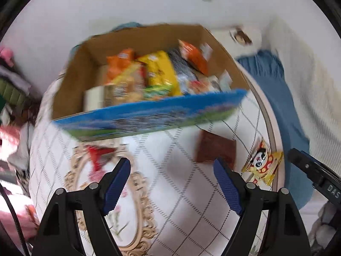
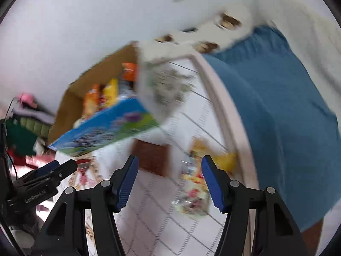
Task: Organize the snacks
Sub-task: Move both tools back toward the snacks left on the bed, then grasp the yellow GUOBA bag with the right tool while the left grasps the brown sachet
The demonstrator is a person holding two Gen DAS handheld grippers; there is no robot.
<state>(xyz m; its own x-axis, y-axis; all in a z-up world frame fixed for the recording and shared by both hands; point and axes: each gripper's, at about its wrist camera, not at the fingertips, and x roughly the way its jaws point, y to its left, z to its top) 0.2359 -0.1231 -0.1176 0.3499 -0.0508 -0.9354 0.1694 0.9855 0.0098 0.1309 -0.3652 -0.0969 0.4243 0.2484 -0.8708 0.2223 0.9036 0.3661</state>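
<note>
A cardboard box (image 1: 81, 68) with a blue printed front (image 1: 149, 117) stands on the table and holds several snack packs, among them a yellow bag (image 1: 162, 72) and orange bags (image 1: 119, 64). The box also shows in the right wrist view (image 2: 106, 128). On the table lie a brown flat pack (image 1: 215, 149), a yellow panda-print packet (image 1: 262, 164) and a red packet (image 1: 100, 153). My left gripper (image 1: 172, 179) is open and empty above the tablecloth, near the brown pack. My right gripper (image 2: 169, 177) is open and empty, above the brown pack (image 2: 153, 160) and the yellow packet (image 2: 196, 183). Both views are blurred.
The table (image 1: 170, 224) has a white grid-pattern cloth and a pale rim (image 2: 230, 128). A blue fabric (image 2: 277, 117) lies to the right past the rim. Clutter sits at the left (image 1: 12, 89). The left gripper shows at the left in the right wrist view (image 2: 55, 168).
</note>
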